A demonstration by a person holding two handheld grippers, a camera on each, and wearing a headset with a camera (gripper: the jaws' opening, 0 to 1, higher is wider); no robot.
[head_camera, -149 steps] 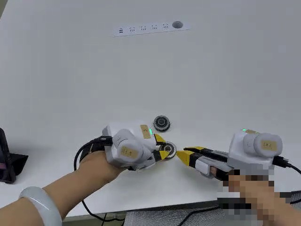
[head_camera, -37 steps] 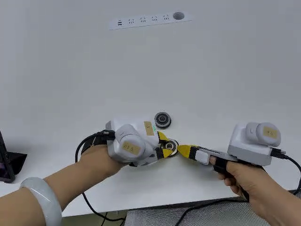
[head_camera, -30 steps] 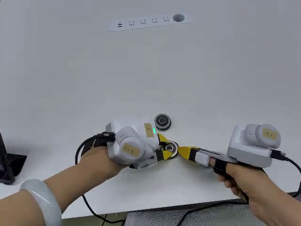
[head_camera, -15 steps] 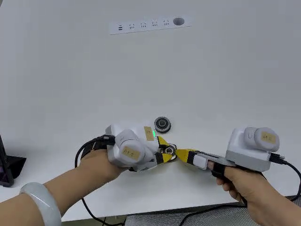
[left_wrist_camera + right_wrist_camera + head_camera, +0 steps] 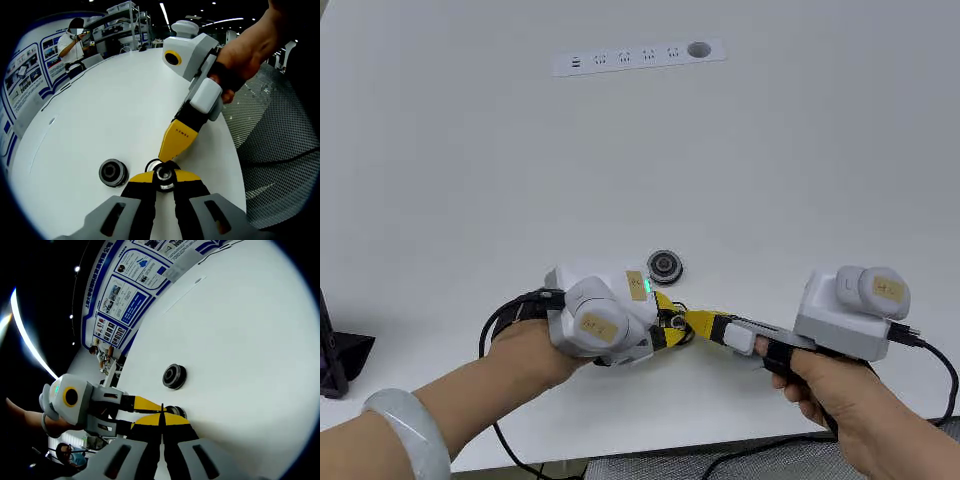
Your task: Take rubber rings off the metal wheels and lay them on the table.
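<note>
Head view: black-ringed metal wheel (image 5: pixel 666 265)

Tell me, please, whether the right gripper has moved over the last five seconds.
Yes: against the loose wheel, the right gripper has shifted leftward, up to the held wheel in the left gripper.

Your left hand (image 5: pixel 525 350) wraps the left tool (image 5: pixel 666 322) from behind, and your forearm comes in from the lower left with a pale bangle (image 5: pixel 405 440) on the wrist. Its two jaws are clamped on a small metal wheel (image 5: pixel 164 174). Your right hand (image 5: pixel 825 385) holds the right tool (image 5: pixel 698 320) by its handle and points it leftwards, jaws pressed flat together, its yellow tip meeting the left tool's tips nose to nose
</note>
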